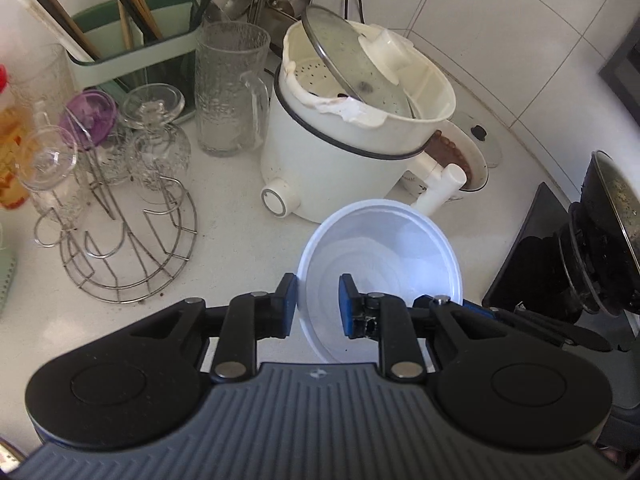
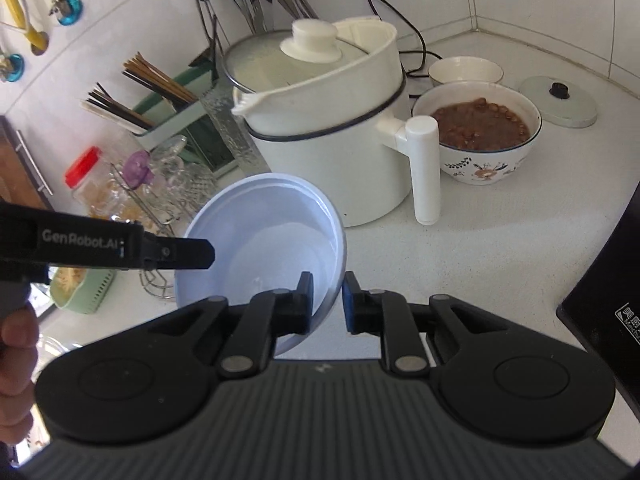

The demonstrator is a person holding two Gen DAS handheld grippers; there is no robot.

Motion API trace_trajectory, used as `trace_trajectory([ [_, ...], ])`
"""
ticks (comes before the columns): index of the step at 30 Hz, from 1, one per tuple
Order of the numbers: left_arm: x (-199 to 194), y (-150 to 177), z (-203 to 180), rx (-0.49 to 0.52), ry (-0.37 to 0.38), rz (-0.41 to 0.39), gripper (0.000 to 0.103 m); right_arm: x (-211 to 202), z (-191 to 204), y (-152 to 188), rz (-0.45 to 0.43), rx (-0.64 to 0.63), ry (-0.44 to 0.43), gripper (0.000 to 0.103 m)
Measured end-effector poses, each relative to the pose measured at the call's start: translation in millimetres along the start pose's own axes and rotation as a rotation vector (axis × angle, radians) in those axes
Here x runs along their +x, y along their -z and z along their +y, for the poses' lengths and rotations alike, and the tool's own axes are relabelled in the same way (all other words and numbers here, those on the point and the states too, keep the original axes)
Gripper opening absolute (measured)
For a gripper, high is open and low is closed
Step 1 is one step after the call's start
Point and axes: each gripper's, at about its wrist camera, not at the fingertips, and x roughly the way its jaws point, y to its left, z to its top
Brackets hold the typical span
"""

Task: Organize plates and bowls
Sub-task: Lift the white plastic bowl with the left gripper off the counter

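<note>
Left gripper [image 1: 318, 300]: jaws part-open, straddling the left rim of the bowl [image 1: 380, 276], 1 finger outside the wall, 1 inside; rim sits near the outer pad but I can't tell if it's pinched. Bowl is white plastic, empty, tilted, sitting at 6 o'clock from the pot [image 1: 348, 136], just beside its dial [image 1: 276, 197]. Left wrist view, left to right: wire rack [image 1: 128, 248] at 9 o'clock with upturned glasses [image 1: 156, 128] on it and a purple lid [image 1: 90, 114], chopstick caddy [image 1: 132, 40] at 11, glass mug [image 1: 230, 88] beside the pot, pot's glass lid [image 1: 352, 60] tilted in its steamer insert, black stove [image 1: 528, 256] and dark pan [image 1: 612, 216] at 3. Right gripper [image 2: 327, 296]: jaws part-open around the bowl's [image 2: 260, 240] right rim, left finger inside, right finger outside, gap visible on both sides, so not clamped. In the right wrist view the left gripper's finger [image 2: 180, 254] enters from 9 o'clock and reaches over the bowl's left rim; the person's hand [image 2: 16, 356] shows at the lower left edge. Further right: pot handle [image 2: 424, 168] hangs down, soup bowl [image 2: 480, 132] with brown contents at 1 o'clock, small empty bowl [image 2: 466, 70] behind it, round lid [image 2: 558, 100] flat on the counter [image 2: 500, 248] at 2.
</note>
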Motion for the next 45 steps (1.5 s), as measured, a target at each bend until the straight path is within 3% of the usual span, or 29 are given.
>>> trace_trajectory([
  [7, -31, 5, 0, -0.002, -0.025, 0.013, 0.025, -24, 14, -4, -0.012, 0.034, -0.024, 0.019],
  [14, -62, 21, 16, -0.058, 0.013, 0.013, 0.025, -45, 37, -8, -0.055, 0.02, -0.017, 0.019],
  [20, -83, 33, 26, -0.039, -0.002, 0.029, 0.025, -60, 60, -7, -0.097, 0.013, -0.024, 0.018],
  [35, -112, 80, 73, -0.112, -0.054, 0.011, 0.025, -56, 99, 35, -0.018, -0.004, -0.087, 0.019],
  [45, -114, 126, 110, -0.169, -0.12, 0.042, 0.025, -32, 133, 70, 0.053, -0.121, -0.128, 0.019],
])
